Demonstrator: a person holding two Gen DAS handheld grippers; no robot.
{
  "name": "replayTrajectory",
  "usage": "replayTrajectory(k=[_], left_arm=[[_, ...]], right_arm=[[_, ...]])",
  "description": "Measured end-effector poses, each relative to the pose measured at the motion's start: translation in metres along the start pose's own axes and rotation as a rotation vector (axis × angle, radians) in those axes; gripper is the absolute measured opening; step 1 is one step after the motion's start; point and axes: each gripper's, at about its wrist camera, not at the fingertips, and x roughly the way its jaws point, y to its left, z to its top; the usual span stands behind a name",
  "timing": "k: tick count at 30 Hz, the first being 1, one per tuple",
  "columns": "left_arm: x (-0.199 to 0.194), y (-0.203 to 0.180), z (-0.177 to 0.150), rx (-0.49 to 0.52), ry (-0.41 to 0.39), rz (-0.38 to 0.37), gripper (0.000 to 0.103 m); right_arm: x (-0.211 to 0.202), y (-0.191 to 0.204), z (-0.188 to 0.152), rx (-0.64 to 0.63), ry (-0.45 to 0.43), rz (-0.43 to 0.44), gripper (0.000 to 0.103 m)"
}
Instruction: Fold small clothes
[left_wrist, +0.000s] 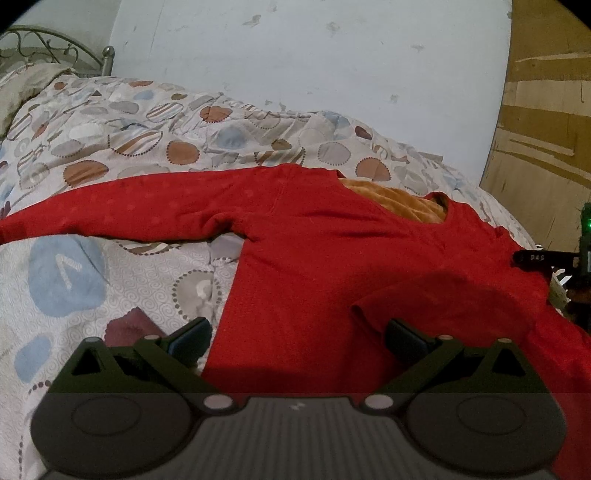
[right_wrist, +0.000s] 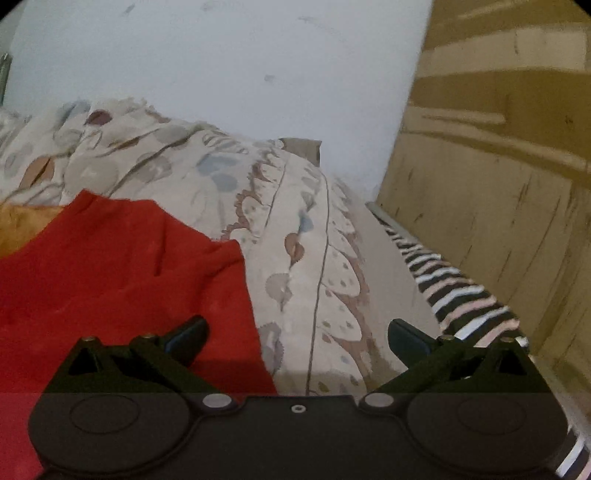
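Observation:
A red long-sleeved top (left_wrist: 314, 251) with an orange lining at its neck (left_wrist: 402, 205) lies flat on the patterned quilt (left_wrist: 122, 140). One sleeve stretches out to the left; the other sleeve (left_wrist: 443, 299) is folded in over the body. My left gripper (left_wrist: 297, 336) hovers over the top's lower edge, open, nothing between its fingers. In the right wrist view the top's right side (right_wrist: 122, 273) ends beside the quilt (right_wrist: 314, 258). My right gripper (right_wrist: 295, 336) stands wide open over that edge, holding nothing. Its dark finger (left_wrist: 532, 257) shows at the right of the left wrist view.
A black-and-white striped cloth (right_wrist: 454, 291) lies along the bed's right side against a wooden panel (right_wrist: 498, 184). A pale blue wall (left_wrist: 314, 66) rises behind the bed. A metal bed frame (left_wrist: 55, 48) and a pillow sit at the far left.

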Motion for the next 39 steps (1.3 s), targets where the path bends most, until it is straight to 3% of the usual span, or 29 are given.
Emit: replayTrajectory(k=[4,9,14,19,23,27,28,33,39], left_arm=[[0.000,0.000,0.000,-0.001,-0.001,-0.001,0.102],[-0.002,0.006,0.000,-0.033,-0.013,-0.029,0.103],[-0.019,0.030,0.007,-0.168,-0.028,-0.114,0.103],[-0.058,0.067,0.020,-0.262,-0.029,-0.015,0.103],[-0.090,0.126,0.024,-0.352,-0.059,0.084,0.103],[-0.106,0.196,0.027,-0.470,-0.065,0.269,0.103],[-0.107,0.211,0.028,-0.499,-0.070,0.284,0.103],[-0.095,0.288,0.023,-0.723,-0.048,0.200,0.103],[-0.079,0.324,0.017,-0.861,-0.094,0.177,0.103]], right_arm=[[-0.017,-0.005,0.005,0.034,-0.012,0.048,0.102],[-0.074,-0.002,0.015,-0.025,-0.039,0.087,0.102],[-0.149,0.003,0.018,-0.058,-0.024,0.183,0.102],[-0.226,0.008,0.003,-0.033,0.023,0.322,0.103],[-0.270,0.025,-0.023,-0.041,0.045,0.387,0.103],[-0.293,0.055,-0.045,-0.134,0.025,0.411,0.103],[-0.294,0.061,-0.049,-0.136,0.031,0.418,0.103],[-0.291,0.088,-0.067,-0.082,0.071,0.461,0.103],[-0.279,0.102,-0.071,-0.099,0.076,0.461,0.103]])
